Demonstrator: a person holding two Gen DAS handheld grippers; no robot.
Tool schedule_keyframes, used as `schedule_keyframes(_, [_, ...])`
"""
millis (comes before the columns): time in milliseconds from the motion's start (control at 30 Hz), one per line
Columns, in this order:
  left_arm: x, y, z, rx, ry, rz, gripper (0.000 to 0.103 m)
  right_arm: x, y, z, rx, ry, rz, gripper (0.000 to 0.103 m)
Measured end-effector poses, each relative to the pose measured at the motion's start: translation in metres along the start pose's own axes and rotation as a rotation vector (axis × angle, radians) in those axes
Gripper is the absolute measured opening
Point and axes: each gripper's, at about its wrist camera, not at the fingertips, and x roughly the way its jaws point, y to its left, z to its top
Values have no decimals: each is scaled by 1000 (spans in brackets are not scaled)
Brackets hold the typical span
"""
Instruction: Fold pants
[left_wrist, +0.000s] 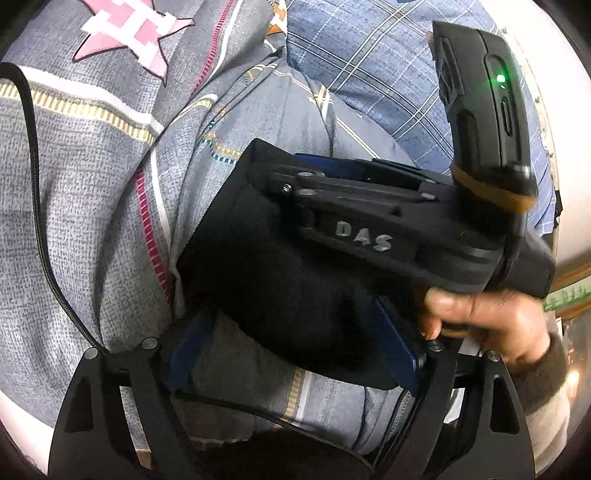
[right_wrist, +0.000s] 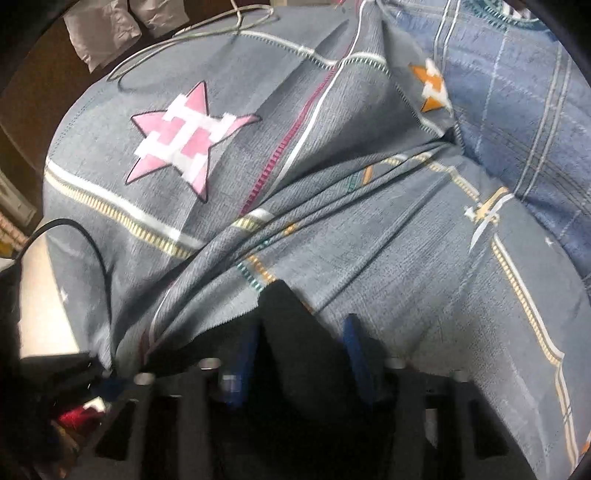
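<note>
The black pants (left_wrist: 266, 266) hang as a dark fold over the grey bedsheet (left_wrist: 74, 221). In the left wrist view my left gripper (left_wrist: 295, 350) has its blue pads (left_wrist: 397, 341) spread on either side of the fabric's lower edge; I cannot tell whether they pinch it. My right gripper (left_wrist: 314, 173), marked DAS, comes in from the right and its jaws are closed on the pants' upper edge. In the right wrist view the black cloth (right_wrist: 295, 332) runs between the blue pads (right_wrist: 356, 354) of the right gripper (right_wrist: 299, 350).
The bed is covered by a wrinkled grey sheet with a pink star (right_wrist: 181, 140) and stripes. A blue plaid pillow (right_wrist: 517, 110) lies at the right. A black cable (right_wrist: 88, 251) and a white cable (right_wrist: 184, 40) cross the sheet. The bed edge is at the left.
</note>
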Motion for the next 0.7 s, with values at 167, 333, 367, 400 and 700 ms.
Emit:
schedule_keyframes(167, [-7,-19,2,110,-31,0,35,-29,11,-5,14,-93,-10,16])
schedule_keyframes(333, [-40,-63,3,238,-113,-96,28,-118,8,-22,63,-288,2,14])
schedule_keyframes(367, [-46,-80,1,285,-121,-132,28,-136,5,-29,76,-323,-5,14])
schedule_keyframes(400, [-50,-95,-2,329,-125,-158,28,-155,0,-39,94,-359,-16,13])
schedule_keyframes(700, [21,-207,-50,614,63,-269,27,-256,-69,-190,415,-511,-156,7])
